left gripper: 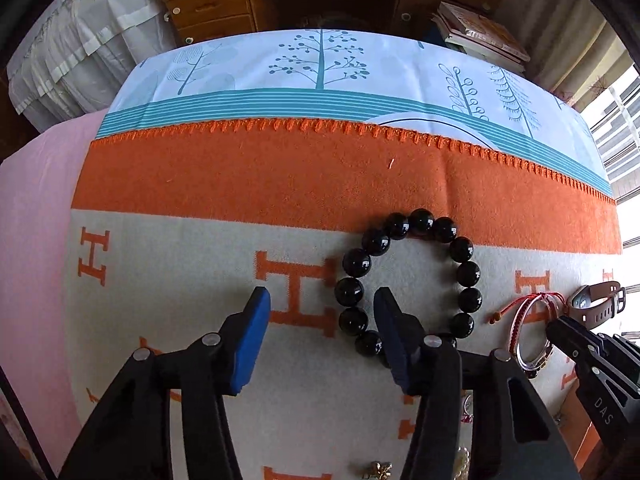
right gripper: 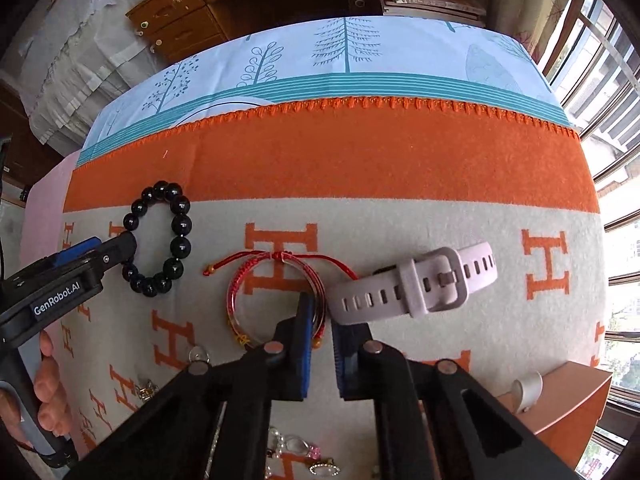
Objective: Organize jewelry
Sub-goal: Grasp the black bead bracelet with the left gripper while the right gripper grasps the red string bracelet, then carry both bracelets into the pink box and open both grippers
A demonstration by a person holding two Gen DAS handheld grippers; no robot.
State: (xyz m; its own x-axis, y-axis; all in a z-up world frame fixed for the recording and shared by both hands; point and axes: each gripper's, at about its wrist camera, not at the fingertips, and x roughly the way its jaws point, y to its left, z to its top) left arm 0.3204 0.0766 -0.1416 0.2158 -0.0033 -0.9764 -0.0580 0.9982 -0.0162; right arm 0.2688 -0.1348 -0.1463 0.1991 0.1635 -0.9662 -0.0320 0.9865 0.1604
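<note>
Bead bracelet (left gripper: 408, 280), red bangle (right gripper: 276, 304), watch (right gripper: 416, 284) loose on blanket (right gripper: 400, 160).

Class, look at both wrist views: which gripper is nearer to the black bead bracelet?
Left. The left gripper straddles the black bead bracelet's near-left beads, one finger inside the loop. The right gripper is off beside it, closed on the red bangle.

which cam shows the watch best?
Right wrist view: the watch lies whole near centre, with its pale strap, holes and buckle clear, just right of the red bangle. The left wrist view shows it only small and distorted at the right edge, partly behind the right gripper.
</note>
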